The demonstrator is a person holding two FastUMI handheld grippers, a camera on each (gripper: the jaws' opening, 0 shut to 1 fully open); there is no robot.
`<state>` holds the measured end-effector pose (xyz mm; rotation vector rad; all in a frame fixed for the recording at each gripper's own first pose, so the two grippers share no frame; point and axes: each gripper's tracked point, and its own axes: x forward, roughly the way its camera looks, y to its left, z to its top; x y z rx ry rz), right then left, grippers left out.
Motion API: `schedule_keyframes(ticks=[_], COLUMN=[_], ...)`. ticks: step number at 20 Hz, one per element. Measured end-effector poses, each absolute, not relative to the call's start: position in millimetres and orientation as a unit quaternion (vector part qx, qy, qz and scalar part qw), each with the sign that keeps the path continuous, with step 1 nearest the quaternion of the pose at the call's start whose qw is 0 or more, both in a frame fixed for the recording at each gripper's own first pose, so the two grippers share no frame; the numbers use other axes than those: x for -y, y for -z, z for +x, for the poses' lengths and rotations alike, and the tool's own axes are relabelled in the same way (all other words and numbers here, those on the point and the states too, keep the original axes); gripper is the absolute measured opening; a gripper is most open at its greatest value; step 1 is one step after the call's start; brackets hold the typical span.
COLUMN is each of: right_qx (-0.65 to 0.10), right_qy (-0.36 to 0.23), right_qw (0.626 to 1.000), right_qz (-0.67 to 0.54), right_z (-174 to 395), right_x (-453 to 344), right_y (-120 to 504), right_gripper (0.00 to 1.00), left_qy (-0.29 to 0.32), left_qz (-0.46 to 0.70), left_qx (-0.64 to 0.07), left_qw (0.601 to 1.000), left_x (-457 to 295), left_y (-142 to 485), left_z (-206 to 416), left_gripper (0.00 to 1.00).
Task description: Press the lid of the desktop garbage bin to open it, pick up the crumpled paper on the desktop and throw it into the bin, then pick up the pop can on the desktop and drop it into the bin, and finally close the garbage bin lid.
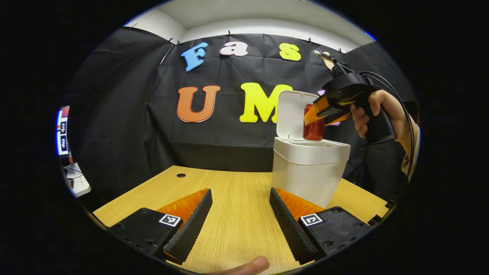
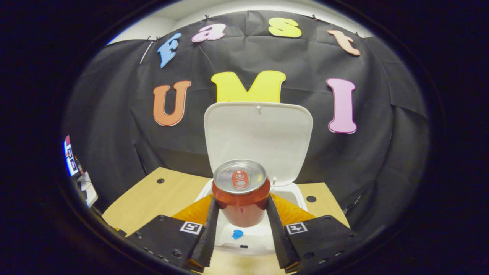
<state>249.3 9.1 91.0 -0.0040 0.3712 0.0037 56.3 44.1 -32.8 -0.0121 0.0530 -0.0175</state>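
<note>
R gripper (image 2: 241, 225) holds can (image 2: 240, 193) over open bin (image 1: 309, 168).

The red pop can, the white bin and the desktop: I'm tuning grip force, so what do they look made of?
Red pop can: thin metal, likely aluminium, given its shiny silver top with pull tab. White garbage bin: apparently matte moulded plastic, smooth with rounded edges. Desktop: pale wood-grain surface, possibly laminate.

pop can (image 2: 241, 198) in the right tongs (image 2: 242, 225) above the open bin (image 1: 308, 172), lid (image 1: 292, 114) upright behind.
</note>
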Motion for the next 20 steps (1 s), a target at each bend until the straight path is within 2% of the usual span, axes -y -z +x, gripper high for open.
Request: schedule_keyframes(ticks=[1, 4, 10, 12, 14, 20], right_qx=[-0.186, -0.179, -0.153, -0.144, -0.124, -0.067], right_qy=[0.004, 0.003, -0.008, -0.010, -0.016, -0.022], right_qw=[0.983, 0.984, 0.988, 0.990, 0.992, 0.998], right_qz=[-0.004, 0.007, 0.002, -0.003, -0.005, 0.003], right_z=[250, 247, 241, 240, 237, 235], right_x=[-5, -5, -8, -9, -10, -9], right_y=[-90, -96, -119, -129, -145, -211], right_gripper=[0.65, 0.76, 0.80, 0.92, 0.97, 0.95], left_qy=[0.006, 0.003, 0.006, 0.008, 0.009, -0.003], left_qz=[-0.005, -0.007, -0.011, -0.012, -0.013, -0.012], left_qx=[-0.027, -0.029, -0.032, -0.033, -0.035, -0.034], left_qw=[1.000, 1.000, 0.999, 0.999, 0.999, 0.999], left_x=[-47, -48, -47, -46, -48, -57], left_y=[33, 34, 36, 36, 38, 35], left_z=[56, 58, 59, 60, 59, 59], left_gripper=[0.98, 0.97, 0.98, 0.98, 0.98, 0.98])
